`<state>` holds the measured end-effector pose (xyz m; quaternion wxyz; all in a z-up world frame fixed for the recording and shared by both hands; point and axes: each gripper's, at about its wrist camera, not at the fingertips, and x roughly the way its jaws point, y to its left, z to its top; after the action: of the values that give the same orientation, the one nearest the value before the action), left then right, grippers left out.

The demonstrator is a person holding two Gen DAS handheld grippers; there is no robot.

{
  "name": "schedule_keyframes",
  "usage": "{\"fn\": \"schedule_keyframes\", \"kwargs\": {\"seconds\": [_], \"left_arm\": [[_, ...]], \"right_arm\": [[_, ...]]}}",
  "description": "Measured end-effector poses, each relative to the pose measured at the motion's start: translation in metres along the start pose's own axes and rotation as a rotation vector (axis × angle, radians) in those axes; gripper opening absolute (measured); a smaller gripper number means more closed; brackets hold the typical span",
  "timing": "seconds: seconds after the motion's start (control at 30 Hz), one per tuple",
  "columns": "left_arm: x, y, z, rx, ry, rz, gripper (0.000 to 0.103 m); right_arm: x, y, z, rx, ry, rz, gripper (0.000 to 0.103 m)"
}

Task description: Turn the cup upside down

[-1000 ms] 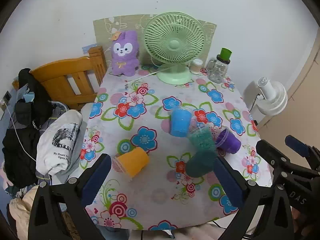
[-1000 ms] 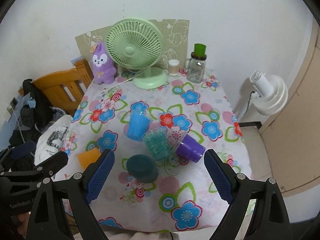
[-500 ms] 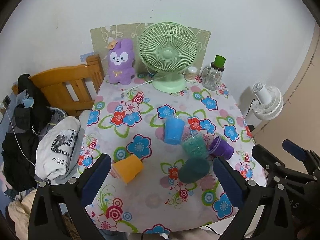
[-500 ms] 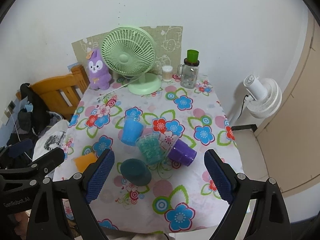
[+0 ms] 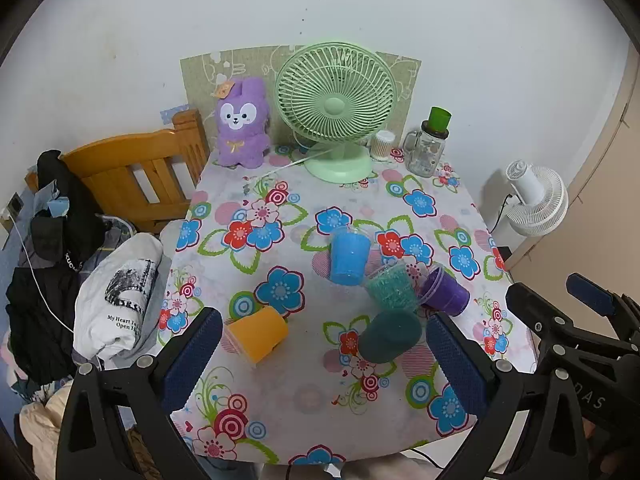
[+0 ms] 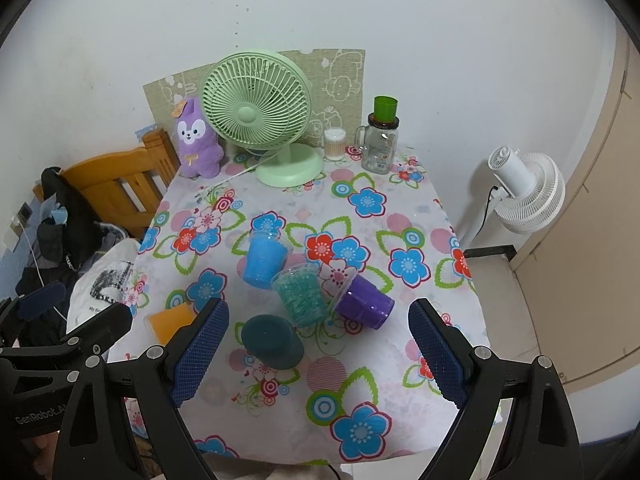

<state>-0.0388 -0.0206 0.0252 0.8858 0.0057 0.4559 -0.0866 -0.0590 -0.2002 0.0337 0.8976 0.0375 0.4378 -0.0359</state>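
Several plastic cups sit on the flowered table [image 5: 256, 264]. A blue cup [image 5: 349, 255] [image 6: 263, 259], a teal glitter cup [image 5: 391, 289] [image 6: 301, 296], a purple cup [image 5: 445, 290] [image 6: 362, 301] and an orange cup [image 5: 258, 334] [image 6: 170, 322] lie on their sides. A dark teal cup [image 5: 389, 336] [image 6: 273, 341] stands upside down. My left gripper [image 5: 320, 358] is open and empty, above the near table edge. My right gripper [image 6: 318, 354] is open and empty, over the cup cluster's near side.
At the back stand a green fan [image 5: 336, 104], a purple plush [image 5: 242, 124], a small white jar [image 5: 383, 145] and a glass jar with a green lid [image 5: 430, 146]. A wooden chair [image 5: 136, 176] with clothes is at the left, a white floor fan [image 5: 534, 198] at the right.
Both grippers pulled back and up from the table, then came slightly closer again. The cups have not moved. Both jaws stay open.
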Motion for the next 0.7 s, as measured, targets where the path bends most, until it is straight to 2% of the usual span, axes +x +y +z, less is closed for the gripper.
{"fn": "schedule_keyframes", "kwargs": {"seconds": [0.7], "left_arm": [[0.0008, 0.0011, 0.0012, 0.001, 0.001, 0.003, 0.103]], "right_arm": [[-0.0012, 0.0018, 0.0003, 0.000, -0.003, 0.000, 0.093]]}}
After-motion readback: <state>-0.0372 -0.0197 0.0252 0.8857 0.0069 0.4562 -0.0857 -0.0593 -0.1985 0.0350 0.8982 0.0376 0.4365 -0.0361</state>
